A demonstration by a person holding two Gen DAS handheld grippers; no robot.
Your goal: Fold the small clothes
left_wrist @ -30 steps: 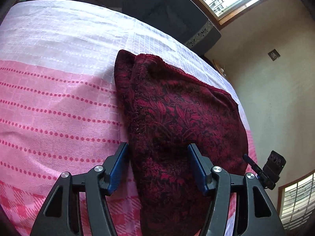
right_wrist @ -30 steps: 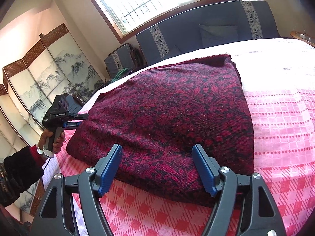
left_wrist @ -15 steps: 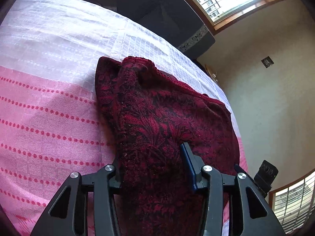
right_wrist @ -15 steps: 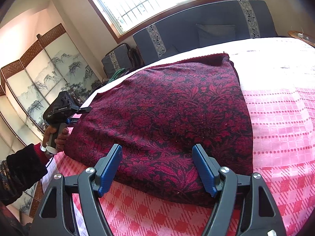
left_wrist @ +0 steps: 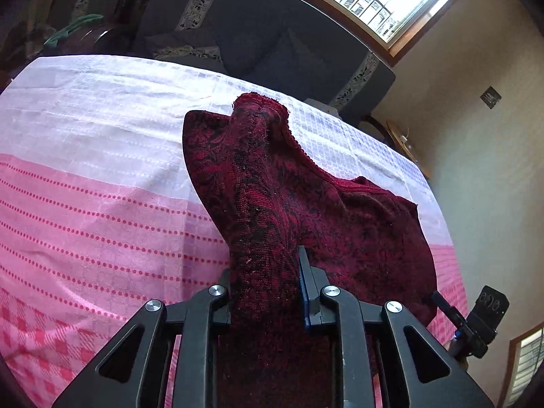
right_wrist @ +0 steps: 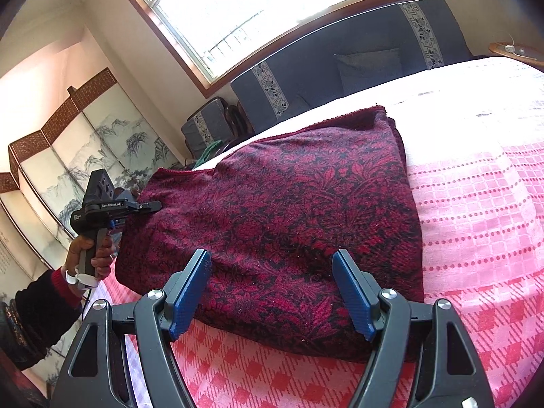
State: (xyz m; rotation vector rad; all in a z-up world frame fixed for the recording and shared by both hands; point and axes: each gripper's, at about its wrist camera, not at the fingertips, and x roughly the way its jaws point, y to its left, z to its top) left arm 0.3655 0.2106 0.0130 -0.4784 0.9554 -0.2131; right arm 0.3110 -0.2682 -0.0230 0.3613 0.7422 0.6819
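Note:
A dark red floral garment (left_wrist: pixel 357 238) lies folded on the pink and white bedcover (left_wrist: pixel 85 204). My left gripper (left_wrist: pixel 265 272) is shut on the garment's edge and lifts a bunched ridge of cloth up between the fingers. In the right wrist view the garment (right_wrist: pixel 289 210) lies as a broad folded slab. My right gripper (right_wrist: pixel 272 292) is open, its blue pads (right_wrist: pixel 352 292) hovering over the garment's near edge, touching nothing. The left gripper (right_wrist: pixel 149 205) shows there at the garment's left edge, held by a hand.
A dark sofa (right_wrist: pixel 340 64) stands behind the bed under a bright window (right_wrist: pixel 272 3). A painted folding screen (right_wrist: pixel 68 156) stands at the left. The bedcover (right_wrist: pixel 476 204) lies bare to the right of the garment. The right gripper's body (left_wrist: pixel 482 323) shows at the far right.
My left gripper has closed on the garment's edge and raised it, so the cloth bunches into a ridge. My right gripper stays open over the near edge.

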